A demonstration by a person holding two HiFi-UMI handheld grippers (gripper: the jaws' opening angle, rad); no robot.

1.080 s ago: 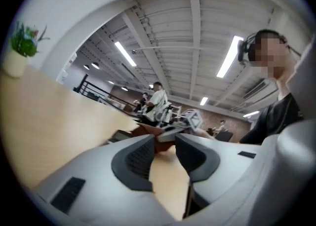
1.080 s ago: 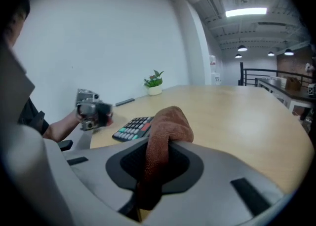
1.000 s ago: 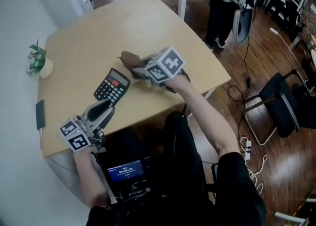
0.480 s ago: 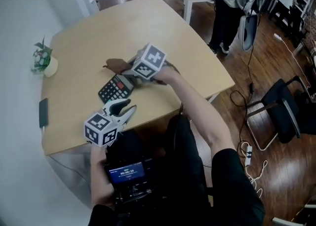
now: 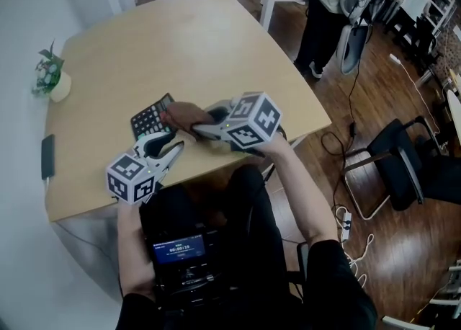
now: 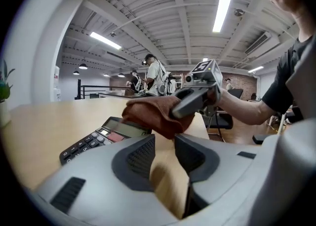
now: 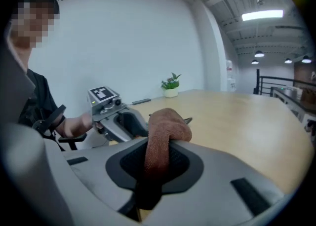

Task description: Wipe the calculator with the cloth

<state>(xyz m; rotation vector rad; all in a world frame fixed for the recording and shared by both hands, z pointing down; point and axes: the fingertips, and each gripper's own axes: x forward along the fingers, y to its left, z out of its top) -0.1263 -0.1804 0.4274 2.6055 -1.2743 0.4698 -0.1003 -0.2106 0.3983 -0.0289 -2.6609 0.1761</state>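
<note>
Right gripper (image 5: 193, 127), pinching cloth (image 5: 183, 114), has brought it onto calculator (image 5: 148, 120) display end: wiping begun. Left gripper (image 5: 171, 150) slightly spread, empty, near side.

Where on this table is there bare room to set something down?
The far half of the table, beyond the calculator, is bare. So is the strip between the calculator and the plant and phone at the left edge. The near edge is crowded: calculator, cloth, left gripper, right gripper.
</note>
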